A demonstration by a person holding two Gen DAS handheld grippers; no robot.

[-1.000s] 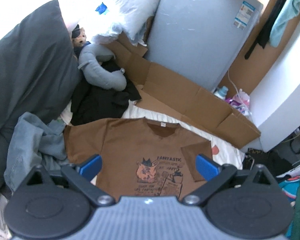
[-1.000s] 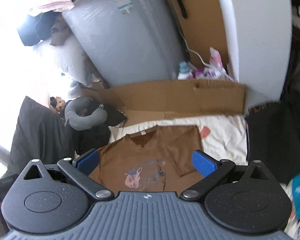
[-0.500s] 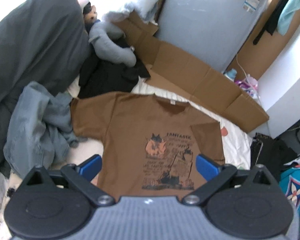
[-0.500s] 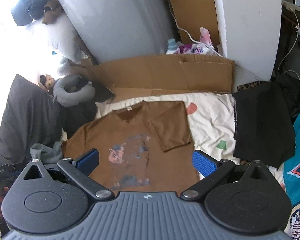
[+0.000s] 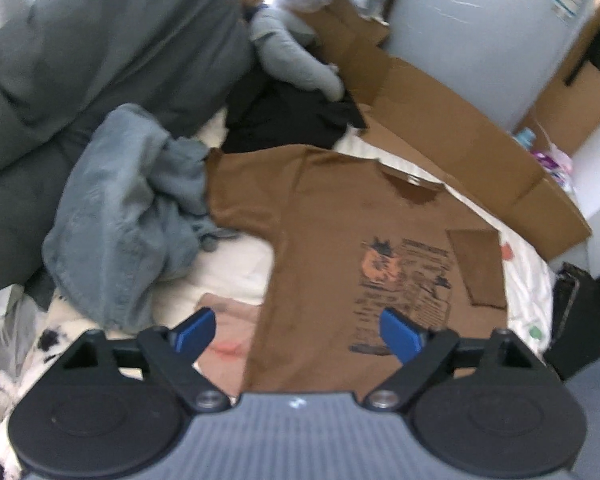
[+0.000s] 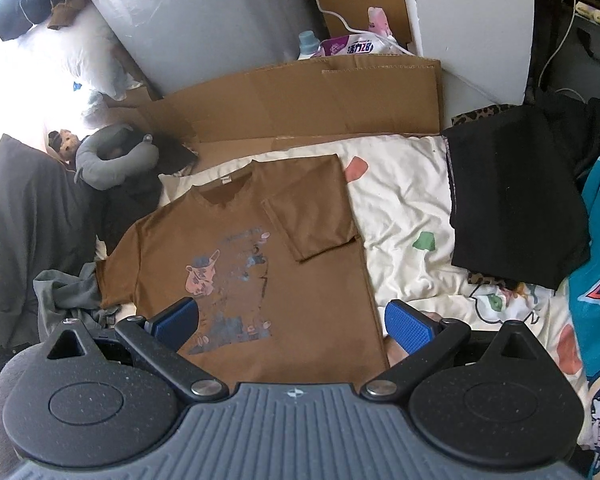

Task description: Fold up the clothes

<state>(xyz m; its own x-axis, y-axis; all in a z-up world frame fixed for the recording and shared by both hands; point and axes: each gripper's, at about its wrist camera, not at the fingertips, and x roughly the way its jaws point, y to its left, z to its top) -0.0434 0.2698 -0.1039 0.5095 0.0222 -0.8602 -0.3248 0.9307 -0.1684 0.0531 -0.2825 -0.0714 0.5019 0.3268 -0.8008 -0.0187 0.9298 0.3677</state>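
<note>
Below, the brown T-shirt (image 6: pixel 252 248) lies apparently untouched between both wide tongs, the left tongs (image 5: pixel 300 332) closing.

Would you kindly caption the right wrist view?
Open right gripper above a brown T-shirt, one sleeve folded in, on a white bedsheet.

We can read no text for sure: the brown T-shirt's (image 6: pixel 260 248) print is blurred, and the far pink packet (image 6: pixel 348 46) shows unclear characters.

We see a cream printed bedsheet (image 6: pixel 400 208), brown T-shirt (image 6: pixel 300 280) flat at centre, black folded garment (image 6: pixel 512 200) right, grey clothes (image 5: pixel 128 216) left
</note>
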